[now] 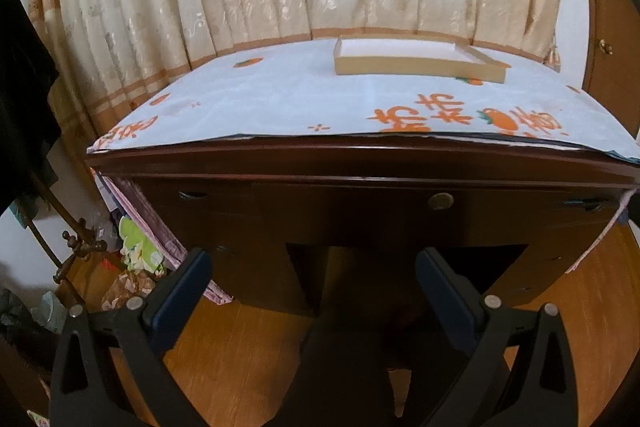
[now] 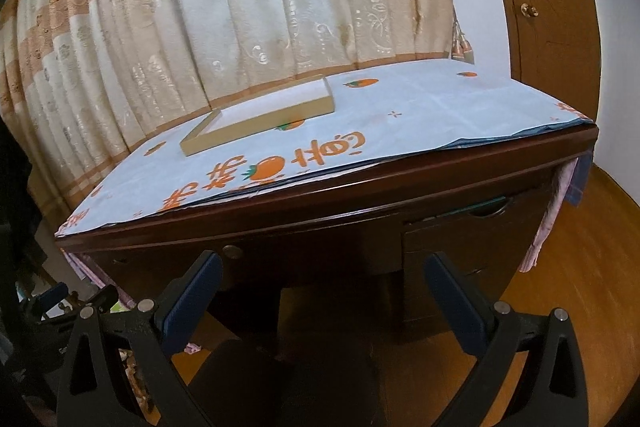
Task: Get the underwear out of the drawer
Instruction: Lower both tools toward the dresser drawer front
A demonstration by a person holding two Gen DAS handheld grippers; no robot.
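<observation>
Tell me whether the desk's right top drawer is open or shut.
Slightly open: the drawer front sits out from the desk face, a gap above it.

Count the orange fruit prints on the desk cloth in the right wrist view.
4 clear ones: a large fruit among the front lettering, one peeking from under the shallow box, one behind the box, one far right. Small marks at left are unclear.

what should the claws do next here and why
Probably bring the right claw up to the top right drawer and hook its recessed handle. Both claws are open and empty, short of the dark wooden desk; the left claw hangs before the kneehole. Every drawer looks closed and no underwear shows.
</observation>
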